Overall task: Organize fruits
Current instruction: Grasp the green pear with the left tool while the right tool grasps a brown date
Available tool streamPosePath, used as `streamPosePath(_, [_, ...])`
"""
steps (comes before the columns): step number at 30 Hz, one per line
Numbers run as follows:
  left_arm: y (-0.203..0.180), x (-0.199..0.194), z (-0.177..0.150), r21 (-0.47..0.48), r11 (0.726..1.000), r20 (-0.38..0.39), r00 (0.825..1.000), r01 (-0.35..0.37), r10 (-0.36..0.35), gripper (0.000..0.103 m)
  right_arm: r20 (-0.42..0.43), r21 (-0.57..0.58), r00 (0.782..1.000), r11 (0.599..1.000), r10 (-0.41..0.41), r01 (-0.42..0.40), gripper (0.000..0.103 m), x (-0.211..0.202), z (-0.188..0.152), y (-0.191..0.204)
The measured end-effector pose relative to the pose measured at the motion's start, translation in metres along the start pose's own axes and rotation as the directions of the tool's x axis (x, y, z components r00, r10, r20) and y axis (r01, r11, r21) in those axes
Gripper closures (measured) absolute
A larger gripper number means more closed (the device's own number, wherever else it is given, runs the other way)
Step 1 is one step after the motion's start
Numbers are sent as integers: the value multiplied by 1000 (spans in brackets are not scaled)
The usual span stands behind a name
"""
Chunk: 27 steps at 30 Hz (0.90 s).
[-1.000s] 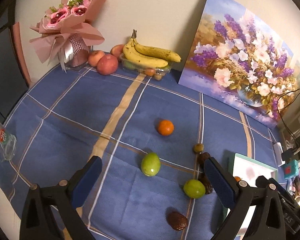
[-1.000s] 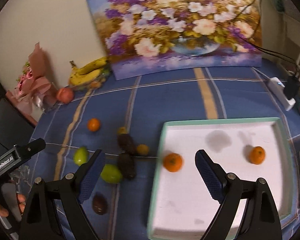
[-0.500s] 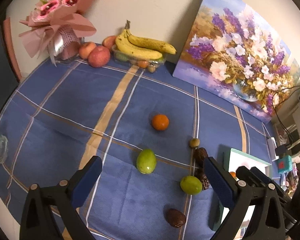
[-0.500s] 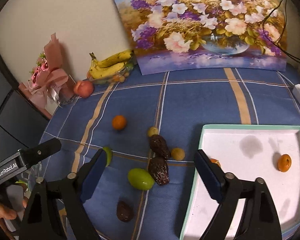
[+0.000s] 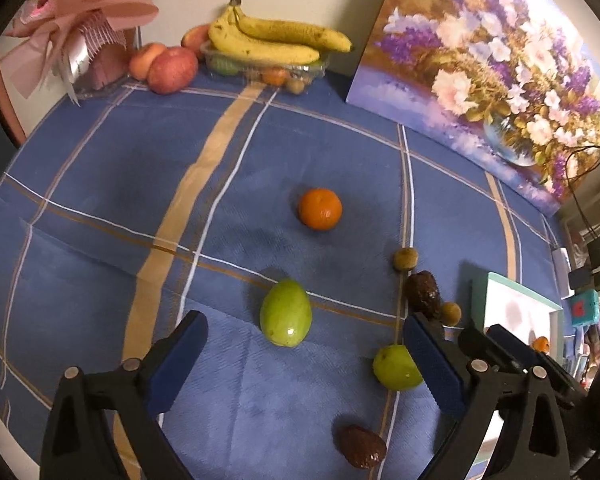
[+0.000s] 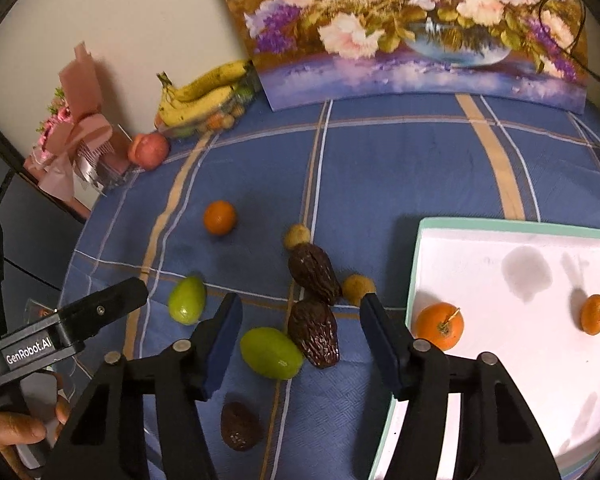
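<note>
Green fruit (image 6: 271, 353) between closing jaws

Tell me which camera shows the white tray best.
The right wrist view: most of the white tray is visible, with two oranges inside. The left wrist view shows only a corner behind the tongs.

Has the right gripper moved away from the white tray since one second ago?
Yes. The right gripper moved left off the white tray, now over the fruits on the cloth.
</note>
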<state>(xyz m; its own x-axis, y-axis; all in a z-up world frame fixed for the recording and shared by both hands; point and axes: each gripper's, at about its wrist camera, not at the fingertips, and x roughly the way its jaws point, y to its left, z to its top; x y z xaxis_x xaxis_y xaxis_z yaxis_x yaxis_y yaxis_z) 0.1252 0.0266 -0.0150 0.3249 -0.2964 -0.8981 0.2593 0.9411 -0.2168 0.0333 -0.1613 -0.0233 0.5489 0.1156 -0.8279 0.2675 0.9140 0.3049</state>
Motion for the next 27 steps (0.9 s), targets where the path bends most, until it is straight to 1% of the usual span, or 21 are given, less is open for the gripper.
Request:
streamPosePath(2, [0, 8, 1, -1, 1000, -15, 1000, 3, -3, 5, -21, 1, 1000, 1000, -6, 6, 41, 8, -1, 0])
streamPosePath(6, [-2, 26, 1, 5, 1000, -51, 999, 7, -6, 6, -67, 1, 997, 1000, -24, 24, 51, 27, -3, -1])
streamPosePath(8, [-2, 34, 1, 3, 1000, -63, 998, 7, -7, 9, -89, -1, 995, 999, -42, 42, 52, 35, -5, -2])
streamPosePath(11, [0, 43, 2, -9, 1000, -68, 998, 8, -8, 11, -117, -9, 991, 998, -61, 60, 57, 46, -8, -4])
streamPosePath(15, [1, 54, 2, -24, 1000, -79, 997, 11, -13, 19, -135, -1, 990, 999, -44, 44, 58, 54, -11, -5])
streamPosePath(18, [1, 62, 2, -28, 1000, -92, 996, 11, -13, 25, -137, -19, 990, 999, -44, 42, 59, 56, -11, -3])
streamPosePath(23, [1, 65, 1, -24, 1000, -91, 996, -3, 1, 41, -141, -28, 990, 999, -31, 27, 64, 58, -11, 0])
streamPosePath(25, [3, 65, 1, -24, 1000, -90, 996, -12, 10, 53, -140, -31, 990, 999, -33, 29, 64, 58, -11, 2])
streamPosePath(26, [4, 65, 1, -24, 1000, -92, 996, -15, 13, 55, -140, -30, 990, 999, -32, 28, 64, 57, -11, 1])
streamPosePath(27, [5, 66, 1, -24, 1000, -96, 995, -18, 16, 60, -141, -29, 990, 999, -30, 26, 64, 56, -11, 1])
